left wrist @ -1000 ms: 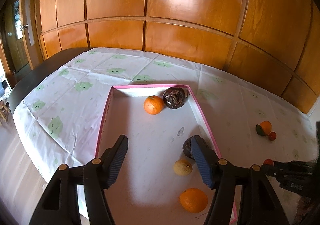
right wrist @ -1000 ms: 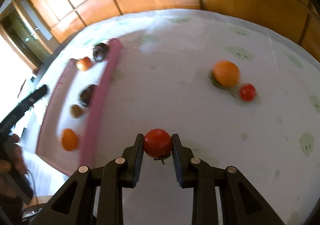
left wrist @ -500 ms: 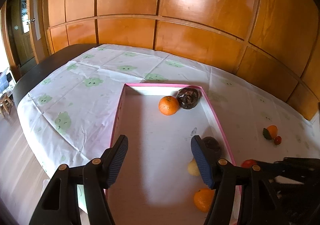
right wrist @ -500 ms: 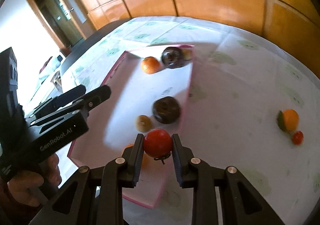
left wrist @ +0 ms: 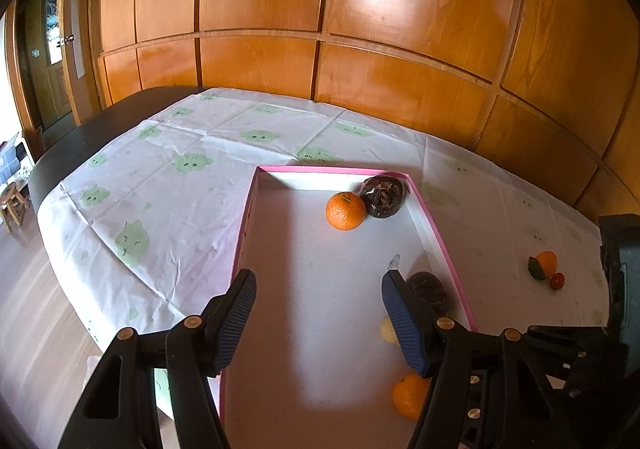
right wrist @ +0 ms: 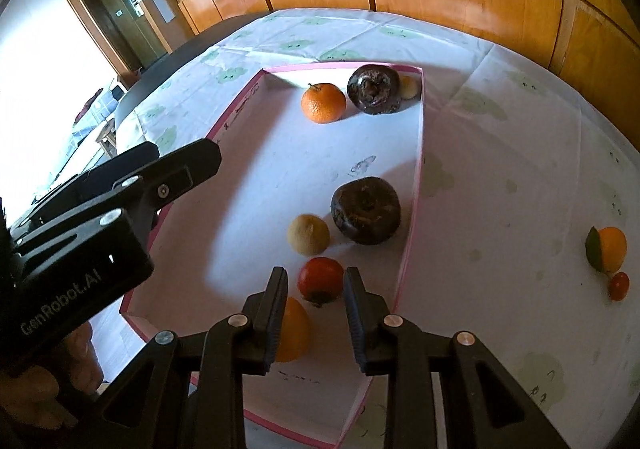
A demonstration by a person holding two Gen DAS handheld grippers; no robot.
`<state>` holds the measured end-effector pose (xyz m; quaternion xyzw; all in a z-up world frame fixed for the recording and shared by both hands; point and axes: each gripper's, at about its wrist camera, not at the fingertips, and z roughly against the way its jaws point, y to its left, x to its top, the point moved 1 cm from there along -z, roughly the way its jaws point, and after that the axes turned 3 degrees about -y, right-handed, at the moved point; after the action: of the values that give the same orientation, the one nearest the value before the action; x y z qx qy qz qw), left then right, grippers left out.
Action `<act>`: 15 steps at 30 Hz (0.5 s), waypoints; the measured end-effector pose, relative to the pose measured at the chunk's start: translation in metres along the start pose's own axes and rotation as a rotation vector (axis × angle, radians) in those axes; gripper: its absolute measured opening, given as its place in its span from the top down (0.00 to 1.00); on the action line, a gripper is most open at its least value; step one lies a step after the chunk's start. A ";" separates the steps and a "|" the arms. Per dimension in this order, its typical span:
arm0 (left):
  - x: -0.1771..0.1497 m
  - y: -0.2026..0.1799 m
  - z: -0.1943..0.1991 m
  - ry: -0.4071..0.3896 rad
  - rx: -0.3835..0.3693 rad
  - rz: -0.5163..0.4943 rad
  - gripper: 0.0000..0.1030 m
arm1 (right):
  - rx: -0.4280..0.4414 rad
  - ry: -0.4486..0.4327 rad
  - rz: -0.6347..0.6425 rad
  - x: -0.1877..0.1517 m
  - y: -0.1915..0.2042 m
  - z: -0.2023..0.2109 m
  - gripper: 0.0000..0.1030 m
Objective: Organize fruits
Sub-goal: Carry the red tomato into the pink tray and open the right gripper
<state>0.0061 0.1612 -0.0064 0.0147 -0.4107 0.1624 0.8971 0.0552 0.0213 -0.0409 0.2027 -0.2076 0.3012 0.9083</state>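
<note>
Tomato (right wrist: 321, 280) sits between right gripper (right wrist: 315, 291) pads over tray (right wrist: 412, 233), grip slackening; release step. Left gripper (left wrist: 318, 307) gapes, empty. Next: orange (right wrist: 608, 249) on counter.

Pink-rimmed white tray (right wrist: 414, 209), red tomato (right wrist: 320, 279), white tablecloth (left wrist: 168, 209) with green blobs.

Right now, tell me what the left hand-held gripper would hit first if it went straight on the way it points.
Most likely the bare white floor of the pink box: the left hand-held gripper is open with nothing between its fingers, and the orange lies farther off.
</note>
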 end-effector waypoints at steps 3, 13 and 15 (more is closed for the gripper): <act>0.000 0.000 0.000 0.000 0.000 0.000 0.36 | 0.004 -0.006 -0.021 -0.002 -0.003 0.004 0.72; -0.001 -0.006 0.004 -0.002 -0.011 -0.007 0.35 | 0.010 -0.070 -0.082 -0.002 -0.015 0.022 0.68; -0.002 -0.008 0.005 -0.002 -0.011 -0.009 0.35 | 0.005 -0.085 -0.096 -0.002 -0.019 0.026 0.68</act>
<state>0.0041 0.1524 -0.0035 0.0118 -0.4124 0.1559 0.8975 0.0585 -0.0062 -0.0251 0.2271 -0.2352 0.2491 0.9116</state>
